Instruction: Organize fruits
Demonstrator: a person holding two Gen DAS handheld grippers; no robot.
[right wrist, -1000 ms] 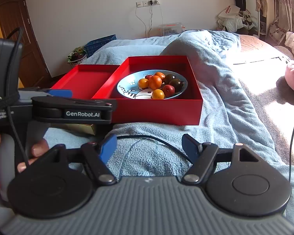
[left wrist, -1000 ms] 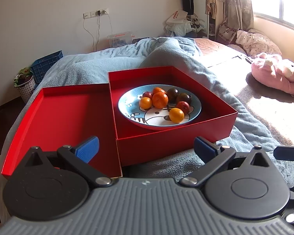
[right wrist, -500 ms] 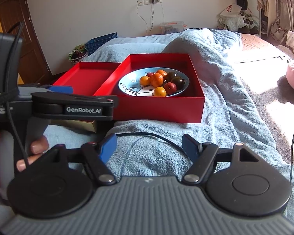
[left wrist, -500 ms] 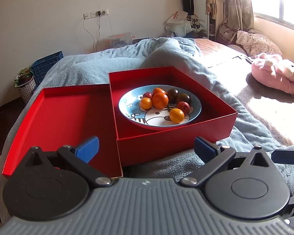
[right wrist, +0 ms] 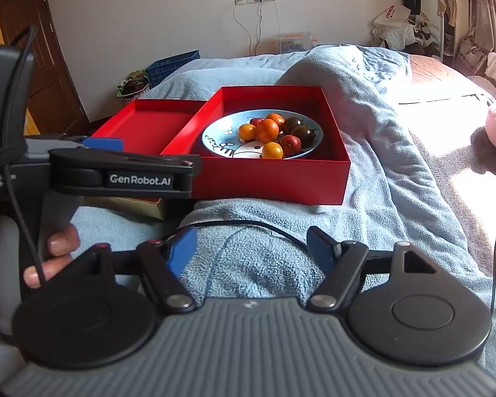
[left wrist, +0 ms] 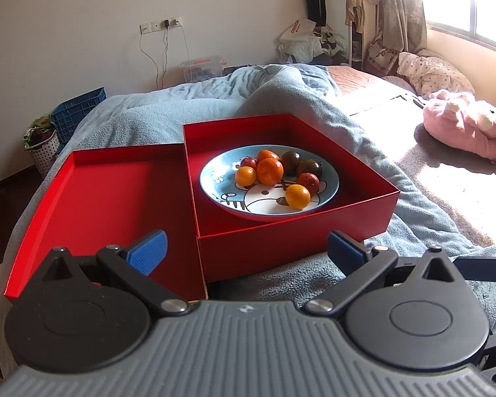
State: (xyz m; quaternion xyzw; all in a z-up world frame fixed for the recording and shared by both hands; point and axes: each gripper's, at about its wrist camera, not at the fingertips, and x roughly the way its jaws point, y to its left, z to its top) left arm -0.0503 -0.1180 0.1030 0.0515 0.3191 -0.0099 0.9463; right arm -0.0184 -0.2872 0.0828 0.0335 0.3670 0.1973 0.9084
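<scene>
A blue cartoon plate [left wrist: 228, 195] holds several small fruits: orange ones [left wrist: 269, 171], red ones [left wrist: 308, 181] and dark ones [left wrist: 291, 161]. The plate sits in a deep red box [left wrist: 297, 231]. A shallow red lid [left wrist: 109, 198] lies beside it on the left, empty. My left gripper [left wrist: 246, 253] is open and empty, just short of the box's near wall. My right gripper [right wrist: 251, 248] is open and empty over the blue blanket, further from the box [right wrist: 274, 182]. The plate [right wrist: 215, 135] and lid [right wrist: 148, 125] also show in the right wrist view.
The boxes rest on a blue blanket [left wrist: 413, 218] on a bed. A pink plush toy [left wrist: 463, 129] lies at the right. A blue crate [left wrist: 77, 112] and a basket stand past the bed's far left. A black cable [right wrist: 248, 225] runs across the blanket.
The right gripper has moved a little closer to the red box. The left gripper has barely moved. Both stay open.
</scene>
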